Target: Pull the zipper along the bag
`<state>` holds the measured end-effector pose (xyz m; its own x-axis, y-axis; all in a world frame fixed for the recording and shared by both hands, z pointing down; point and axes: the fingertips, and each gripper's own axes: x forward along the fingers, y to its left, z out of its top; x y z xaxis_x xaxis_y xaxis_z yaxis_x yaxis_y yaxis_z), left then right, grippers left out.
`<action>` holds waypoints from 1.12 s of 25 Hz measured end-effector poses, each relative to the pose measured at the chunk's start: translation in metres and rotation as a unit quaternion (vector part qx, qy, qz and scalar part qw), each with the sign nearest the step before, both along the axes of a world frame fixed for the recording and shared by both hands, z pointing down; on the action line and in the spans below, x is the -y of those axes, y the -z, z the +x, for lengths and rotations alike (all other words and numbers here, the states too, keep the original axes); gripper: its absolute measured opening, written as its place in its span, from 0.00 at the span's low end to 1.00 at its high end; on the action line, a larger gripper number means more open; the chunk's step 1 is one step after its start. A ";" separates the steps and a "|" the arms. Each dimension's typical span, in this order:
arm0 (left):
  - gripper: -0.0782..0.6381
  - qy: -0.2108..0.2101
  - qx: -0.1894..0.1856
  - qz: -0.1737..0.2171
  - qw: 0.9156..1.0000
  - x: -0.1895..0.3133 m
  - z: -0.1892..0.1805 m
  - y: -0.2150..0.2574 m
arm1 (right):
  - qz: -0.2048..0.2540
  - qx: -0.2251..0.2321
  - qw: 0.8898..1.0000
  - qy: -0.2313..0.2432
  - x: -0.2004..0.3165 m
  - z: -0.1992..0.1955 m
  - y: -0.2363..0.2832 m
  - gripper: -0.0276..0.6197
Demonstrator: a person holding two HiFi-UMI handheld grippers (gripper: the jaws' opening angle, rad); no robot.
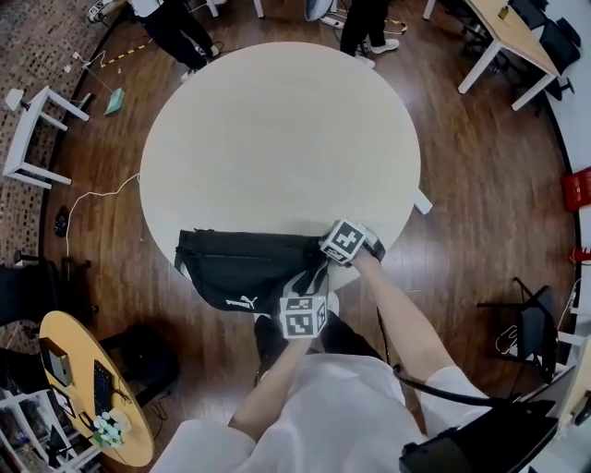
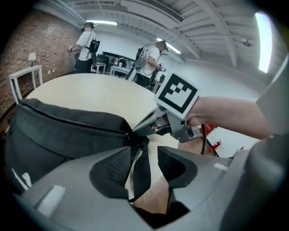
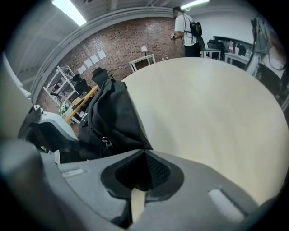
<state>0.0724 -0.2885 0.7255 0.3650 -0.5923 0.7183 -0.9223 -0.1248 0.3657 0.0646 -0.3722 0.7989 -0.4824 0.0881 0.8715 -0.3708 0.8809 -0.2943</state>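
A black waist bag (image 1: 240, 268) lies at the near edge of the round pale table (image 1: 277, 139). My right gripper (image 1: 320, 249) is shut on the bag's right end, with dark fabric running into its closed jaws (image 3: 145, 167). The zipper pull (image 3: 107, 143) hangs just beyond them on the bag (image 3: 113, 117). My left gripper (image 2: 143, 167) stands open just below that end. The bag's black strap (image 2: 141, 171) hangs loose between its pads (image 2: 113, 169), and they do not press on it. The zipper line (image 2: 76, 122) runs across the bag (image 2: 63, 135) toward the right gripper (image 2: 142, 127).
Two people (image 1: 175, 28) (image 1: 365, 23) stand at the table's far side. A white side table (image 1: 32, 129) is at left, a small round wooden table (image 1: 83, 388) with clutter at lower left, and long white tables (image 1: 503, 42) at upper right.
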 end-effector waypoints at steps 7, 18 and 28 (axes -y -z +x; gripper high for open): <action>0.46 0.104 -0.012 -0.038 0.994 0.014 -0.017 -0.029 | -0.006 -0.003 1.000 0.014 -0.002 -0.001 0.001 0.03; 0.21 0.113 0.092 -0.059 0.988 0.021 -0.043 -0.055 | -0.006 -0.022 1.000 0.010 -0.001 -0.001 0.001 0.03; 0.13 0.011 -0.008 -0.046 0.999 0.000 -0.026 0.002 | 0.025 -0.058 0.998 -0.029 0.003 -0.002 -0.004 0.03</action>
<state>0.0464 -0.2887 0.7232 0.3643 -0.5324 0.7641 -0.9184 -0.0694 0.3895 0.0627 -0.3747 0.8033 -0.3806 0.0175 0.9246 -0.4508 0.8695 -0.2020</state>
